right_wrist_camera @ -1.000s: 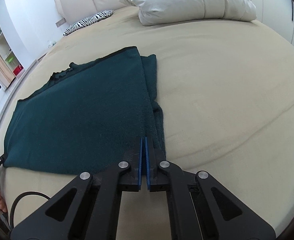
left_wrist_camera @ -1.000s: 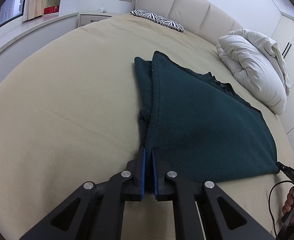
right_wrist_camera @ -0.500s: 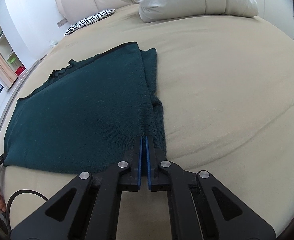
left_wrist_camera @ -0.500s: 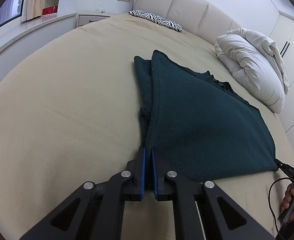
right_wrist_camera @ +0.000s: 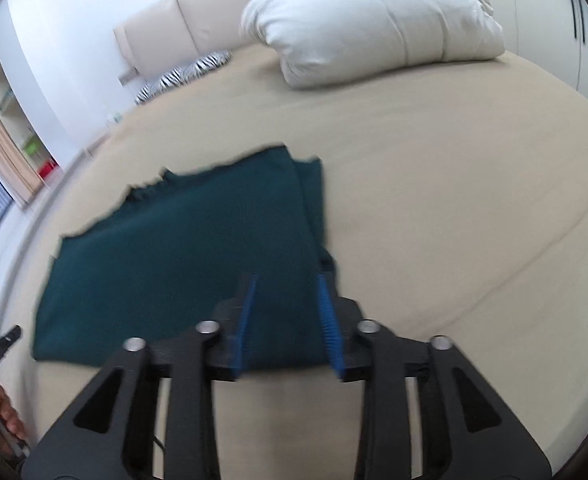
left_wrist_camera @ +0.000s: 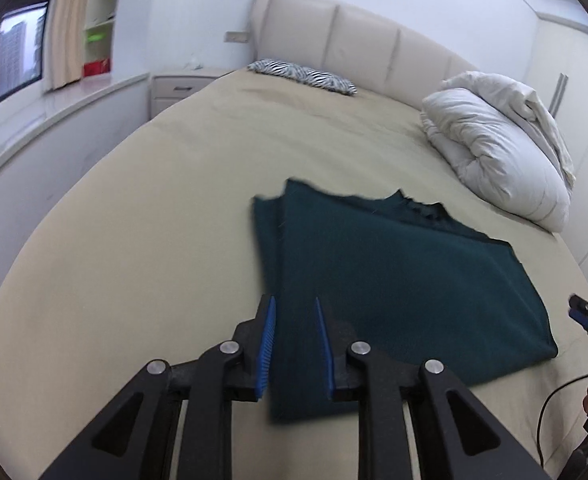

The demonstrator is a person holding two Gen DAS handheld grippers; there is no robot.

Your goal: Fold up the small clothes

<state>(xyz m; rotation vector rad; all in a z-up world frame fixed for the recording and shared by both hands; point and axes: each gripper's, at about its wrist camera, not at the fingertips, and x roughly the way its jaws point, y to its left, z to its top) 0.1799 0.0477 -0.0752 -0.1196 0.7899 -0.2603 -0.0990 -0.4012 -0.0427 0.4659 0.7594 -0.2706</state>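
opening over the folded green cloth (left_wrist_camera: 394,280), left gripper (left_wrist_camera: 294,340) and right gripper (right_wrist_camera: 287,322) have fingers apart, holding nothing, so the fold rests flat.

Dark green garment (left_wrist_camera: 394,292): thick, matt, fuzzy knit cloth, frayed along its far edge. Beige bed sheet (left_wrist_camera: 153,240): smooth matt cloth, faintly creased. Left gripper (left_wrist_camera: 294,320) and right gripper (right_wrist_camera: 285,304): matt black plastic arms, shiny metal rivets, ribbed blue pads (right_wrist_camera: 328,320). Headboard (left_wrist_camera: 366,36): smooth, panelled, leather-like cream. White duvet (left_wrist_camera: 498,156): soft, puffy, quilted cloth. Zebra-print pillow (left_wrist_camera: 302,76): cloth.
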